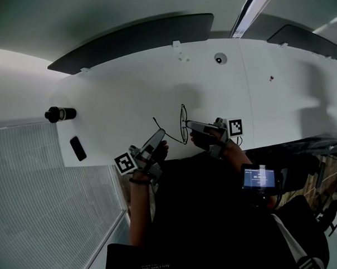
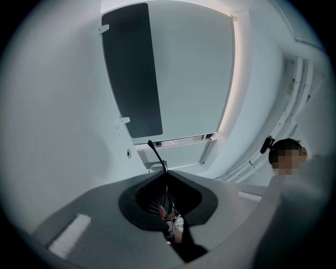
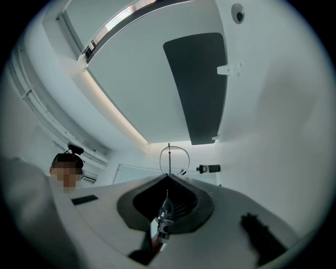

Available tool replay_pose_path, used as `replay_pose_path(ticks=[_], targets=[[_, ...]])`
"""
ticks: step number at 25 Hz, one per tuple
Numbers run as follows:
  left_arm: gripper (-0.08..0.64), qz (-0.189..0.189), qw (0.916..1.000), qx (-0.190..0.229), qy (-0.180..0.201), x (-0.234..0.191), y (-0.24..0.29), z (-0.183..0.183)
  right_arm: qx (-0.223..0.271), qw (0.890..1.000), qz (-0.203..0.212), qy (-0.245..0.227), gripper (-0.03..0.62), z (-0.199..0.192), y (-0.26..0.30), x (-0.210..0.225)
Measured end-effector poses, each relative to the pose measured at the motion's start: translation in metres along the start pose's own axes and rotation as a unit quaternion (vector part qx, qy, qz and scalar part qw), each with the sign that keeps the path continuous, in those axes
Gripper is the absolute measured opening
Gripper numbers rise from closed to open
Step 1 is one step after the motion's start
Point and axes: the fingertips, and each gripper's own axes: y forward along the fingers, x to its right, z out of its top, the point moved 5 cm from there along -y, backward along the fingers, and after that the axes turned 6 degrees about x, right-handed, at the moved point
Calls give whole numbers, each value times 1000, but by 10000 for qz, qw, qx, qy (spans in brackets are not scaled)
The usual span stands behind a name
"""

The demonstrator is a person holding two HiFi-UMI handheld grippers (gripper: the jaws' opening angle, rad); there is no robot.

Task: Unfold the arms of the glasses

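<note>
Both clamped: right tool (image 1: 188,125) on thin wire-rimmed glasses front (image 3: 174,158), bracing frame; left tool (image 1: 160,133) on slim black temple arm (image 2: 155,154), likely to swing it open.

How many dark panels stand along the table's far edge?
2. One dark panel behind the table's left part; the other far right, cut off by the picture's edge.

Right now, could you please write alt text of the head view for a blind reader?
Thin wire glasses are held over a white table: the left hand-held gripper is shut on one arm, the right hand-held gripper on the frame by a lens. A black cylinder and a flat black object lie near the table's left edge.
</note>
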Motion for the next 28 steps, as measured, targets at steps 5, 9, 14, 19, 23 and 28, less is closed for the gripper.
replay_pose_path(ticks=[5,9,14,19,23,28], targets=[[20,3,10000,23,-5,-1,-2,0,34,10000,-10,-27,9,1,0,0],[20,11,10000,50,-17,-1,-2,-1,65,10000,-8,-55,9,2,-1,-1],[20,22,10000,76,-16,-1,-4,-2,104,9999,-11,-91,11,4,-2,-1],[21,41,10000,83,5,-2,-6,-1,200,9998,-9,-69,11,7,-3,0],[21,42,9999,112,14,-2,-10,-2,245,9997,-3,-63,11,6,-3,-1],[21,72,9999,155,-21,-4,-14,-4,313,9995,-61,-60,9,8,-5,-1]])
